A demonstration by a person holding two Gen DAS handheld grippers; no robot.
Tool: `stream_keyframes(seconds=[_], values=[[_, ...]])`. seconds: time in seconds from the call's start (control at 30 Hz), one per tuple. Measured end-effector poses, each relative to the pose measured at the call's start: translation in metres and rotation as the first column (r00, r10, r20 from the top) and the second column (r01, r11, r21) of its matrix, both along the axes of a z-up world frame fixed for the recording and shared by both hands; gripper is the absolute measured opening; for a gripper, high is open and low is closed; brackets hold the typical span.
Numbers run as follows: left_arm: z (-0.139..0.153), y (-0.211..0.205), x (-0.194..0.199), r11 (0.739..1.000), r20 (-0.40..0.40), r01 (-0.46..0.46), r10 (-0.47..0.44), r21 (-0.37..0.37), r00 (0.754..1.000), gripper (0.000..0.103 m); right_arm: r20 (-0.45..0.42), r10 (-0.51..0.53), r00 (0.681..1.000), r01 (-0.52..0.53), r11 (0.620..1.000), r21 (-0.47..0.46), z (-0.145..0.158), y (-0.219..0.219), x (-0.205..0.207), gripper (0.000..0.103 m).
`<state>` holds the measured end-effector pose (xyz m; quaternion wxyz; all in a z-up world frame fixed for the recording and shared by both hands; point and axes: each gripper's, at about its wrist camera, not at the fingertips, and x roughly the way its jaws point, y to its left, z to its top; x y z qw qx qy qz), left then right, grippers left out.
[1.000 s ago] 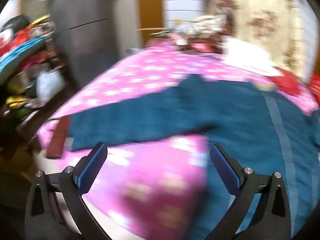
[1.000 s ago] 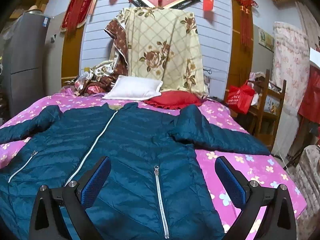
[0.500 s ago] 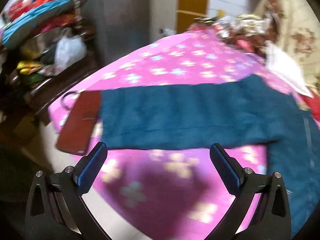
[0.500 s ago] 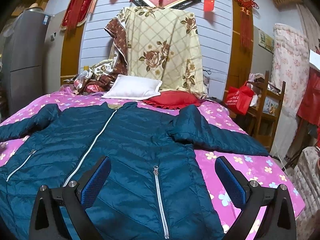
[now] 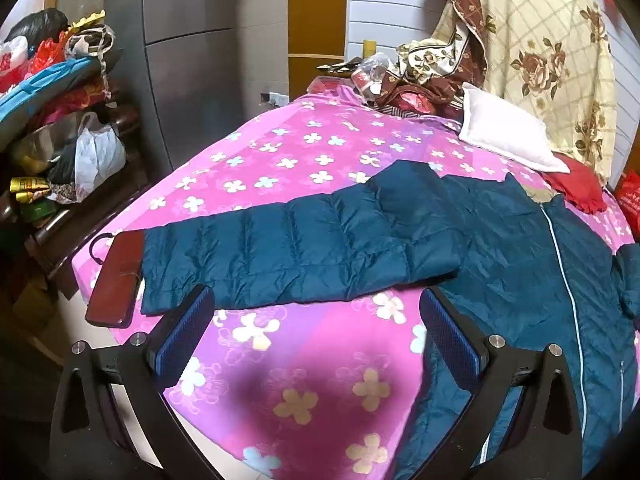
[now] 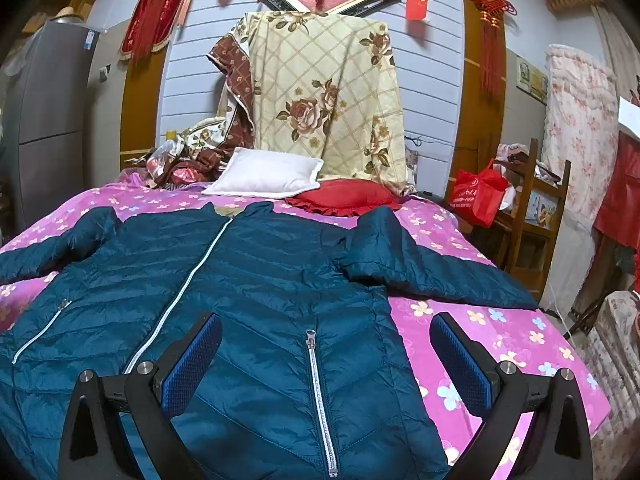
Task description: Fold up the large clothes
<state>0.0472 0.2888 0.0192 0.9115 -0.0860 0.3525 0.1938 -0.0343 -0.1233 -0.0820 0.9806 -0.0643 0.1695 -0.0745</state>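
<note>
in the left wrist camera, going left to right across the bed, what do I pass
Brown wallet → jacket sleeve → jacket zipper. The white pillow lies farther back.

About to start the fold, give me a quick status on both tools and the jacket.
Left tool open, empty. Right tool open, empty. Teal puffer jacket flat on bed, zipped, sleeves spread. Dark red phone-like case lies at left sleeve cuff.

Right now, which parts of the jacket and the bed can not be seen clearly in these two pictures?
- Jacket hem: right wrist view, cut off by the bottom edge and the right gripper.
- Left sleeve cuff: right wrist view, cut off by the left edge.
- Right sleeve: left wrist view, mostly cut off by the lens rim.
- Jacket's back: both views, lies against the bed.
</note>
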Motion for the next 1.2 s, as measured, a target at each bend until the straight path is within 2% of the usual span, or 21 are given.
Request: stream_keyframes(seconds=[0.6, 0.7, 0.77, 0.9, 0.97, 1.03, 1.1, 1.2], values=[[-0.010, 0.018, 0.004, 1.000, -0.018, -0.026, 0.026, -0.011, 1.000, 0.103, 0.000, 0.000, 1.000, 0.000, 1.000, -0.003, 0.000, -0.001, -0.001, 0.103], [-0.024, 0.032, 0.009, 0.999, -0.015, -0.042, 0.042, -0.001, 0.999, 0.103, -0.002, 0.002, 1.000, -0.002, 1.000, -0.004, 0.000, -0.001, -0.001, 0.103], [-0.044, 0.058, 0.015, 0.996, -0.043, -0.088, 0.088, 0.011, 0.995, 0.103, -0.006, 0.003, 1.000, -0.003, 1.000, -0.010, -0.001, -0.002, -0.001, 0.103], [-0.078, 0.123, 0.023, 0.981, -0.093, -0.192, 0.188, -0.037, 0.978, 0.103, -0.008, 0.002, 1.000, -0.003, 1.000, -0.013, -0.001, -0.002, -0.001, 0.103], [-0.094, 0.153, 0.030, 0.967, -0.141, -0.253, 0.247, -0.033, 0.959, 0.103, -0.016, 0.002, 1.000, -0.002, 1.000, -0.022, -0.001, -0.002, 0.000, 0.103], [-0.107, 0.173, 0.040, 0.957, -0.188, -0.273, 0.252, -0.095, 0.949, 0.103, -0.023, -0.001, 1.000, 0.000, 0.999, -0.035, -0.002, -0.001, 0.001, 0.103], [-0.119, 0.184, 0.049, 0.947, -0.206, -0.258, 0.218, -0.193, 0.954, 0.103, -0.025, -0.001, 1.000, 0.000, 0.999, -0.047, -0.003, 0.001, 0.001, 0.103], [-0.122, 0.188, 0.051, 0.930, -0.192, -0.301, 0.262, -0.211, 0.946, 0.103, -0.032, -0.004, 0.999, 0.002, 0.998, -0.057, -0.004, 0.001, 0.002, 0.103]])
